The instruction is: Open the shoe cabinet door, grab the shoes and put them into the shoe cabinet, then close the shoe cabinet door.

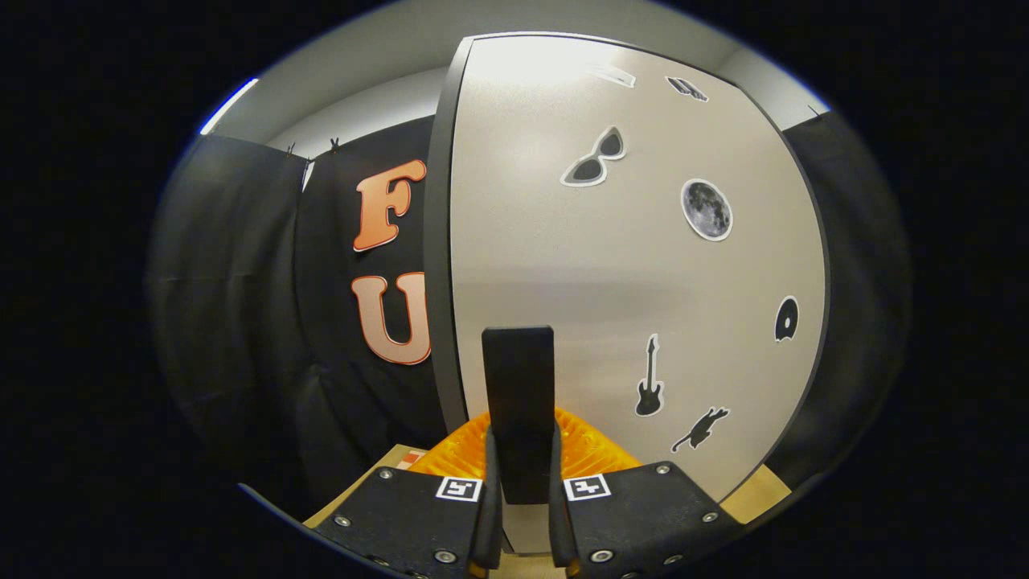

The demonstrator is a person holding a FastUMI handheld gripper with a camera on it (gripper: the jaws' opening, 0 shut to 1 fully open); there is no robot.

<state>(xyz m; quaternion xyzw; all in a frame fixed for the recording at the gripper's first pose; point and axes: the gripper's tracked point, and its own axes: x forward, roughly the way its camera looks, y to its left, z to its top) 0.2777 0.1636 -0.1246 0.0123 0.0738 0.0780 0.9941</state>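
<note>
- Gripper (521, 482) fingers are drawn in narrow, both pressed on the dark upright handle (518, 402) held between them.
- Handle is mounted on the shoe cabinet door (563, 265), a pale panel with a dark edge (438, 241) on its left side.
- Stickers are seen on the door: sunglasses (595, 158), moon (707, 209), guitar (649, 378), cat (701, 428).
- Black booth cloth (241, 281) is seen beyond the door's left edge.
- Shoes cannot be located.
</note>
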